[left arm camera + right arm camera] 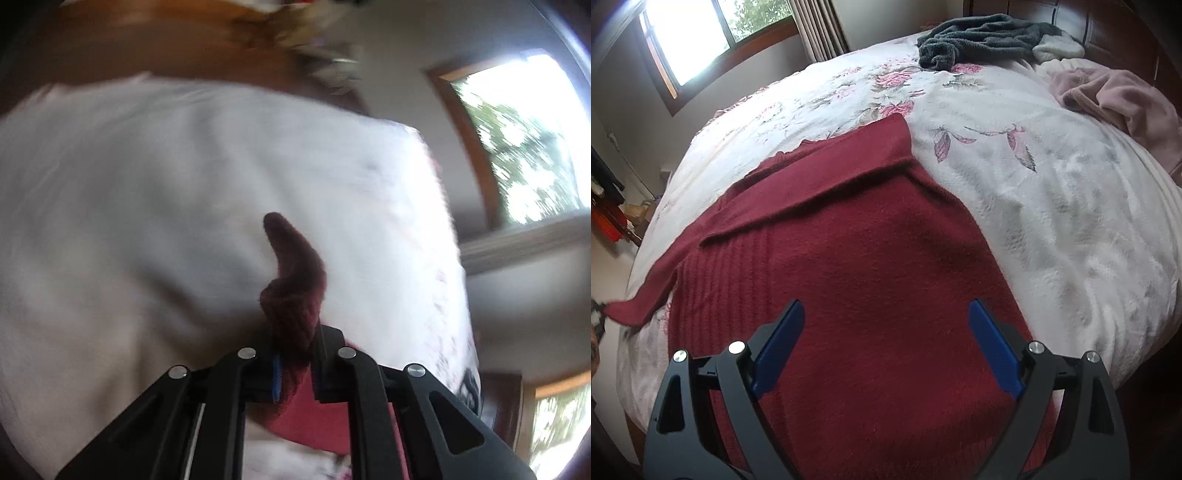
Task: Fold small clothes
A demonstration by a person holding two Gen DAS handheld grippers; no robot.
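**Op:** Checking left wrist first. My left gripper (295, 363) was clenched on a bunched bit of the dark red sweater (291, 291). The knit stuck up between the two fingers in a twisted nub, tip curling left. More red fabric hung below the jaws.

**Eng:** Background?

**Op:** Badly blurred. I saw the white bedspread (147, 203) filling most of the view, a wood-framed window (524, 140) at right with greenery outside, and a brown wooden band along the top. Could not tell what the clutter at top centre was.

**Eng:** Right wrist?

**Op:** Sharp. My right gripper (886, 349) was released, blue pads (995, 354) spread wide, nothing between them. It hung over the sweater (849, 277), which lay spread on the floral bedspread (1034, 206). I could not tell whether the fingertips touched the knit.

**Eng:** Garment layout?

**Op:** Body lay flat, filling the lower centre. One layer was folded across the upper part, leaving a diagonal crease from lower left to upper right. Ribbed lines showed on the left side. A sleeve (642, 295) ran off toward the left bed edge and lifted there.

**Eng:** Other stuff?

**Op:** A dark grey fleece item (979, 42) was heaped at the far end, a white piece just beside it, and a pink garment (1119, 96) at far right, all well apart from the sweater. Window (698, 40) at upper left.
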